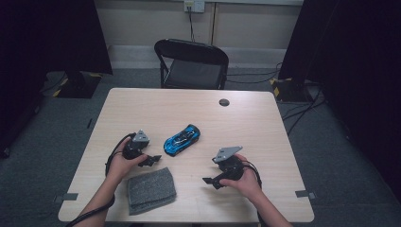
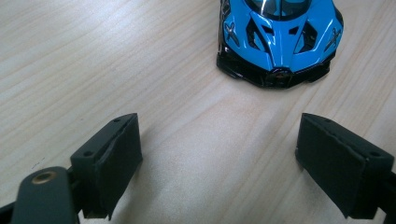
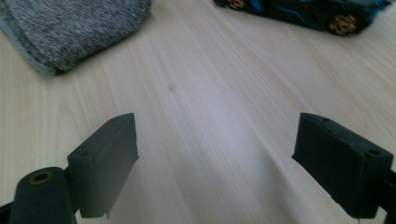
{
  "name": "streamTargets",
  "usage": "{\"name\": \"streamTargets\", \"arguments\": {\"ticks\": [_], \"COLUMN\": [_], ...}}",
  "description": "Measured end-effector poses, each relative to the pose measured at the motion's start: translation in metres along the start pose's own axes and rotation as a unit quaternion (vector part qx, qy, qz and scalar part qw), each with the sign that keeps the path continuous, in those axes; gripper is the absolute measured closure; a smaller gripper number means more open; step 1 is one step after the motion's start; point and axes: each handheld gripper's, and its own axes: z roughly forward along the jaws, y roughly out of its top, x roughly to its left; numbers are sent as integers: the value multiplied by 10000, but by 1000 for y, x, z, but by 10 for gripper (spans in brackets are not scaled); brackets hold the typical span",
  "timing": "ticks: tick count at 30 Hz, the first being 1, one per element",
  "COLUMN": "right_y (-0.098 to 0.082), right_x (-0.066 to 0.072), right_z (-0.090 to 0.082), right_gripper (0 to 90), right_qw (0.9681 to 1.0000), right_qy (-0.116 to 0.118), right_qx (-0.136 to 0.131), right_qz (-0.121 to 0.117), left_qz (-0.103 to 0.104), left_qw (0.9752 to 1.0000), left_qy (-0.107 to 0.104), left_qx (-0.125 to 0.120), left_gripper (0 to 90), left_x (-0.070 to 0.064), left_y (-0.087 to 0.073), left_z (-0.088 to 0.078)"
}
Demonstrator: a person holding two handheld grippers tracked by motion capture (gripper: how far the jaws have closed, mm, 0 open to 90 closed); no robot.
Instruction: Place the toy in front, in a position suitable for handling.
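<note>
The blue toy car (image 1: 182,139) sits near the middle of the desk (image 1: 255,127), just ahead of the left gripper (image 1: 152,160), whose jaws stand wide apart and empty, the car's nose beyond their tips. The risk is a push: closing too early could pinch only the nose and roll the car away. The right gripper (image 1: 208,180) is also wide open and empty, well apart, with the grey cloth (image 1: 150,188) at the near edge.

The pale wooden worktop (image 1: 255,123) carries a blue toy car (image 1: 182,139) near its middle, a folded grey cloth (image 1: 150,189) by the near edge towards the left corner, and a small dark disc (image 1: 224,102) near the far edge.
</note>
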Motion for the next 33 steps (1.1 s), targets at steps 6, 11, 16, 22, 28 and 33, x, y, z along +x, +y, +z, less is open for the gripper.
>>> {"name": "streamTargets", "arguments": {"ticks": [6,11,16,22,28,33], "right_y": [20,35,51,62,68,72], "right_x": [12,23,38,51,60,63], "right_z": [14,28,46,61,73,85], "right_gripper": [138,162,190,204,225,236], "right_qw": [9992,9972,9940,9912,9888,9874], "right_qy": [349,617,855,1077,1254,1389], "right_qx": [-42,-82,-47,-136,-176,-211], "right_qz": [-193,-416,-678,-760,-796,-731], "left_qz": [16,9,-1,18,-1,8], "left_qw": [9999,9999,9999,9999,9999,9999], "left_qy": [-27,-46,-53,-10,-21,-21], "left_qx": [-145,-152,-164,-170,-164,-162], "left_gripper": [100,97,95,96,96,95], "left_x": [2,2,3,2,2,2], "left_y": [-3,-3,-3,-4,-4,-4], "left_z": [2,2,3,2,1,1]}}
